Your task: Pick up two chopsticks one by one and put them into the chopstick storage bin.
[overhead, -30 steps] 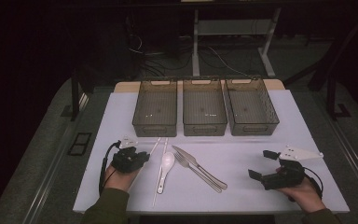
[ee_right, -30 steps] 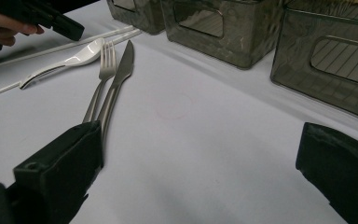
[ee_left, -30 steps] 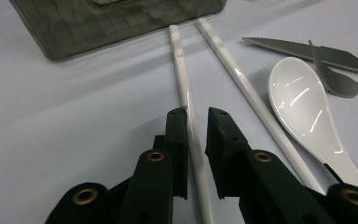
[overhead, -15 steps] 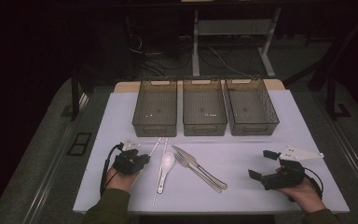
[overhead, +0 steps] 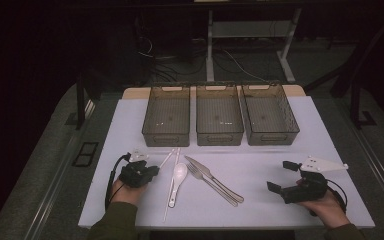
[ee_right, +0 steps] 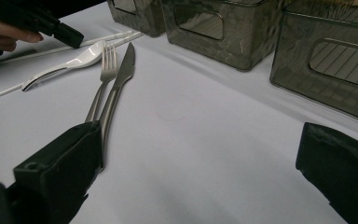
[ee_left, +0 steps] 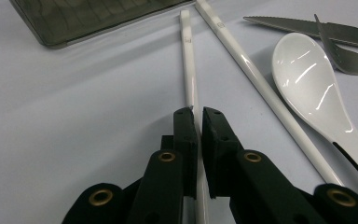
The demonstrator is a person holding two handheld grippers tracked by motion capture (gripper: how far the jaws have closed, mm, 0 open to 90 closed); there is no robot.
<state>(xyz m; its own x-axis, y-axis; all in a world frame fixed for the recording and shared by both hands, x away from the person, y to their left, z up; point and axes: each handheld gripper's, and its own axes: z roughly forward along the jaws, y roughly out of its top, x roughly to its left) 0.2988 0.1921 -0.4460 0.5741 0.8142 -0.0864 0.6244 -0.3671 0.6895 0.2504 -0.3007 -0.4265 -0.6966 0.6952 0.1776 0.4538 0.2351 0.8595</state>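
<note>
Chopstick (ee_left: 189,79) in left claw (ee_left: 198,113)

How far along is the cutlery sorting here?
Nothing looks sorted yet: all three bins look empty. In hand: the left gripper has just been closing on one white chopstick, which sits between its jaws on the table. The second chopstick, spoon, fork and knife lie untouched. The right gripper rests open, holding nothing.

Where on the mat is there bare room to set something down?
Bare mat lies between the fork and the right tongs, also left of the left tongs. It is crowded from the chopsticks and spoon to the knife.
</note>
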